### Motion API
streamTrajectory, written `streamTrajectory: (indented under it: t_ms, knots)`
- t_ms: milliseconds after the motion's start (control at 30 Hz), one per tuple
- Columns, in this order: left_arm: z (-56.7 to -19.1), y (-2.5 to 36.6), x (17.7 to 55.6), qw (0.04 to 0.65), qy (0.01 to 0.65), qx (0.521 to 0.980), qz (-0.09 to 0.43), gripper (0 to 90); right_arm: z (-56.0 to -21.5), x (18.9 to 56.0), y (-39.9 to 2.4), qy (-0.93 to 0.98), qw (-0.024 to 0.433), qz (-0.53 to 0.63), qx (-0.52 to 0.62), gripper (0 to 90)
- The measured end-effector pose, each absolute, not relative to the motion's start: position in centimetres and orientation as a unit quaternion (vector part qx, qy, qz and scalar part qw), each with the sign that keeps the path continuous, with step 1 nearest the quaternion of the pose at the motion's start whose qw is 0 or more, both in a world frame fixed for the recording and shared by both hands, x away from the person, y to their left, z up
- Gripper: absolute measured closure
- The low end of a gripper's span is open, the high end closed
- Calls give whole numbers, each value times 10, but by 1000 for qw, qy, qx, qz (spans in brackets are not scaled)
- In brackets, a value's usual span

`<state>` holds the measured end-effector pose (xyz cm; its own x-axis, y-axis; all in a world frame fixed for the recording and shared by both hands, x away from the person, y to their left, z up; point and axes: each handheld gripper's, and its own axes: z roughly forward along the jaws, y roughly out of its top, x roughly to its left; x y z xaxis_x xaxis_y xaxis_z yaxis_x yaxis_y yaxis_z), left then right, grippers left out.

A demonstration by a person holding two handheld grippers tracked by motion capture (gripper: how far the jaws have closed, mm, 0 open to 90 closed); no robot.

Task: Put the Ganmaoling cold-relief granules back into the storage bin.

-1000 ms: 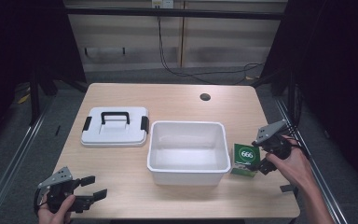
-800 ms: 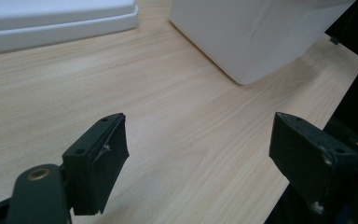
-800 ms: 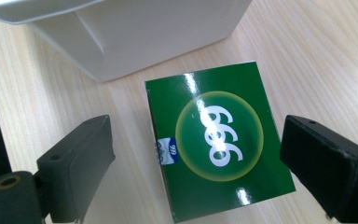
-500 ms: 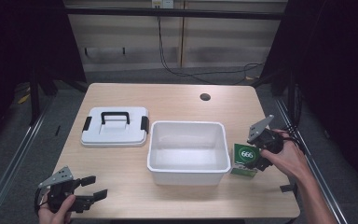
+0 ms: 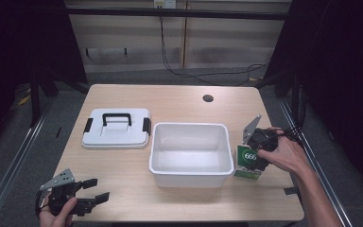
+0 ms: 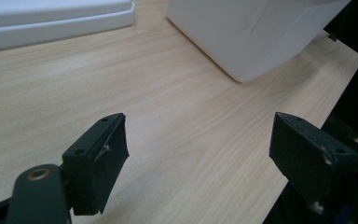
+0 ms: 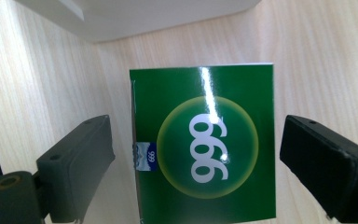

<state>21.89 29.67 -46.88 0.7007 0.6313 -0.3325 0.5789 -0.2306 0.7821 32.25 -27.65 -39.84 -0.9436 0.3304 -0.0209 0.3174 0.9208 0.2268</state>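
Right claw (image 7: 196, 154) wide open, straddling the green box (image 7: 205, 140), not gripping. Box stands on worktop (image 5: 179, 99) just right of the bin (image 5: 190, 153). Left claw (image 5: 87, 191) open, empty. Risk: off-centre closing tips box against bin.

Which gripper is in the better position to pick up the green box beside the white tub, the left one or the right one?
Probably the right. The right gripper is at the green box, its open jaws on either side of it. The left gripper is open at the table's near left corner, with the white tub between.
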Motion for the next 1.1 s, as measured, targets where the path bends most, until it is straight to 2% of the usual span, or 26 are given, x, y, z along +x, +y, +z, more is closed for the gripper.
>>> streamTrajectory:
  t_ms: [733,1100]
  knots:
    - [-470,296,220,484,384,786,22,189,-422,334,-274,988,1,45,145,100]
    - [-470,297,220,484,386,785,22,189,-425,335,-271,990,-4,40,136,152]
